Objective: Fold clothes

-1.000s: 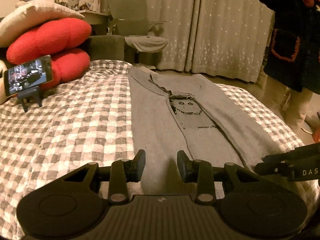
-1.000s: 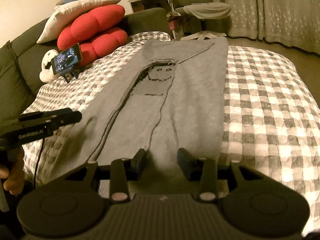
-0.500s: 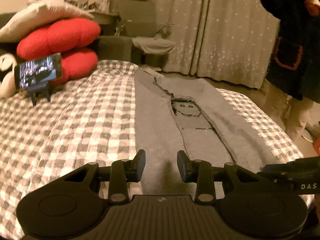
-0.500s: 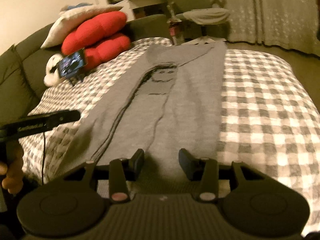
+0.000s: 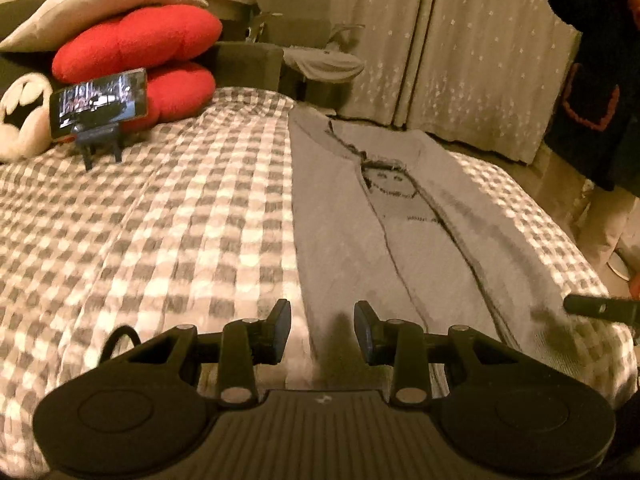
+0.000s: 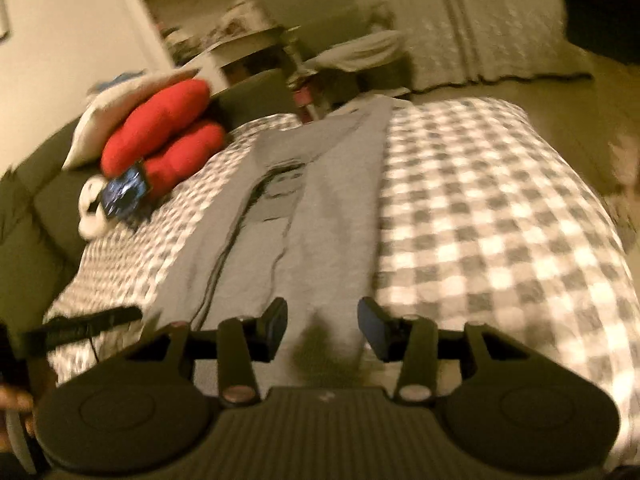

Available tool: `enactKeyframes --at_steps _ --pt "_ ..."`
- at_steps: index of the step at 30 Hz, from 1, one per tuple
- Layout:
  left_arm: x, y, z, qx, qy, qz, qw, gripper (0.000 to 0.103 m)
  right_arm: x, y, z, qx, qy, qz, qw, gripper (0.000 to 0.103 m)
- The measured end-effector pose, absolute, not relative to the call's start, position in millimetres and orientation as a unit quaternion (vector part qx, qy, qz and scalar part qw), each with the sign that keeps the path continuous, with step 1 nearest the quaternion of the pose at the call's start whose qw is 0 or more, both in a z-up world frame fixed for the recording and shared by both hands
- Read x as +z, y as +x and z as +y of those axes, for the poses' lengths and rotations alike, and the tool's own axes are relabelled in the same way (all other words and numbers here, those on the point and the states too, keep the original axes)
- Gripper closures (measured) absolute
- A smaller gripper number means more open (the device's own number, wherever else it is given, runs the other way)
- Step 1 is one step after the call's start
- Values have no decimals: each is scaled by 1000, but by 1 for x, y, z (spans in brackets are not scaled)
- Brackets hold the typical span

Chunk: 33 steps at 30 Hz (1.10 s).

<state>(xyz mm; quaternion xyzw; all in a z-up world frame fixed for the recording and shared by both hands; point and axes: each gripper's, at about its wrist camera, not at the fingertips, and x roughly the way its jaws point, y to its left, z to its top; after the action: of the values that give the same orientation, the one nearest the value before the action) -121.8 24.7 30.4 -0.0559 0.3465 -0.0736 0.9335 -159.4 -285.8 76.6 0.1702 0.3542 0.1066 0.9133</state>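
Here both tools, left (image 5: 322, 330) and right (image 6: 322, 330), hover open and empty over the grey garment's (image 5: 360, 232) near end.

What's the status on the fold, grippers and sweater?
Left gripper open, right gripper open, both empty at the near hem. Grey sweater flat on the checkered bed, sides folded in. Nothing lying on the sweater.

Motion-blurred right-wrist view; grey garment (image 6: 320, 240) print indistinct
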Motion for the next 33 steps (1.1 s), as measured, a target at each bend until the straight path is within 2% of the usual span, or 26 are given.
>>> enactKeyframes --at_steps 5,12,14,15,16,17,18,22,33 --pt "19 -127 22 -78 -60 372 923 70 61 -155 -278 120 161 406 891 61" --pt "12 -138 18 -90 -80 389 913 70 53 -176 -272 143 187 405 884 62" --pt "11 -139 15 -92 -81 390 913 70 52 -179 -273 134 192 403 885 73" --pt "10 -138 14 -92 -81 390 913 70 52 -180 -273 129 193 403 885 84" --pt "9 -138 14 -92 -83 388 913 76 51 -180 -274 124 194 402 886 90" --pt "9 -137 13 -93 -86 387 913 82 50 -181 -274 125 200 402 885 91" --pt "9 -136 14 -97 -91 387 913 92 50 -182 -274 126 204 399 885 92" --pt "12 -136 23 -102 -125 388 908 97 53 -190 -274 133 225 383 886 93" --pt "44 -165 39 -113 -151 358 914 99 79 -227 -285 145 265 345 889 94"
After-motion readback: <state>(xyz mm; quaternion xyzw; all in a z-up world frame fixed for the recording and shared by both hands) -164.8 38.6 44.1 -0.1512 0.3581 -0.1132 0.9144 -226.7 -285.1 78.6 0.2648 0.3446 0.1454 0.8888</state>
